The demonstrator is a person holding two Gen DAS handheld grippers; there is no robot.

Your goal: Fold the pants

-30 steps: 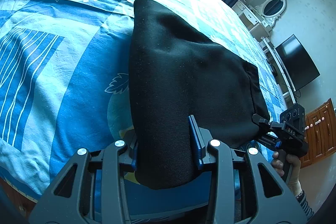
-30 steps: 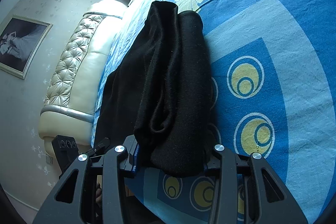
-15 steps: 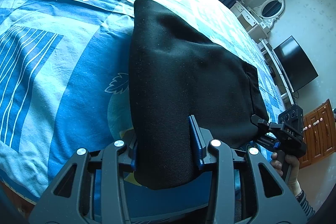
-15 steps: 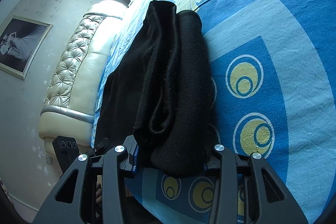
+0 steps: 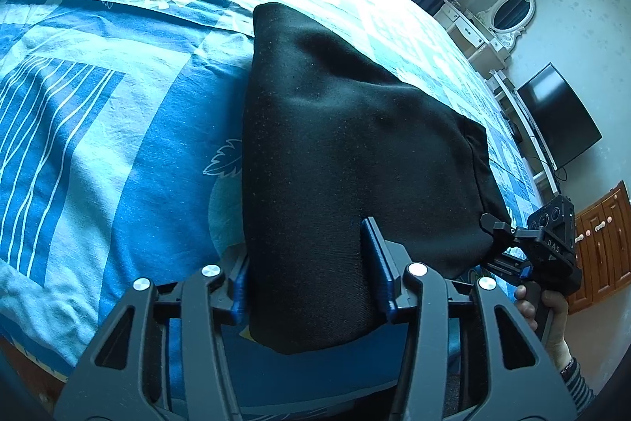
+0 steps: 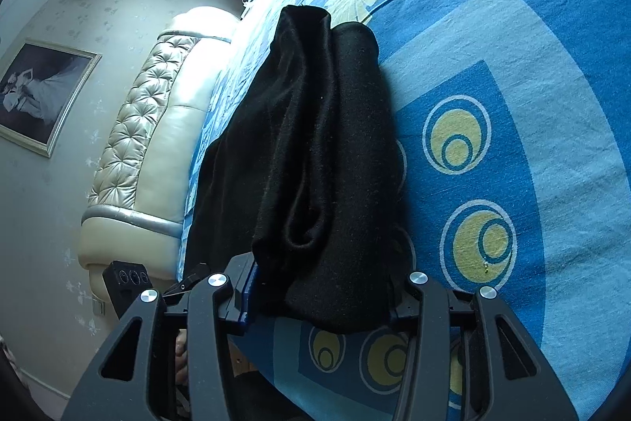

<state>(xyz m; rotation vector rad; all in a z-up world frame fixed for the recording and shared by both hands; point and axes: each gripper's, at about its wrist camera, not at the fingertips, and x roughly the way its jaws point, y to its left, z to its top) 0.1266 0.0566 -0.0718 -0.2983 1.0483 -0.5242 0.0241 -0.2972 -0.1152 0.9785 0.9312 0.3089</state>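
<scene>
Pants (image 5: 335,152): black, folded on bed (image 5: 98,145), long axis running away from both cameras.
Left gripper (image 5: 311,287): jaws clamp pants' near edge.
Right gripper (image 6: 321,287): jaws clamp pants' near end.

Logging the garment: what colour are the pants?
Plain black pants, no pattern visible; clearest in the left wrist view.

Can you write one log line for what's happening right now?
step: fold | left hand-held gripper: shut on pants | right hand-held gripper: shut on pants | pants: on bed

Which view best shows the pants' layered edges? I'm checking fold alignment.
The right wrist view: the black pants show stacked layers and rolled edges in the right claw. The left wrist view shows only a smooth top face.
</scene>
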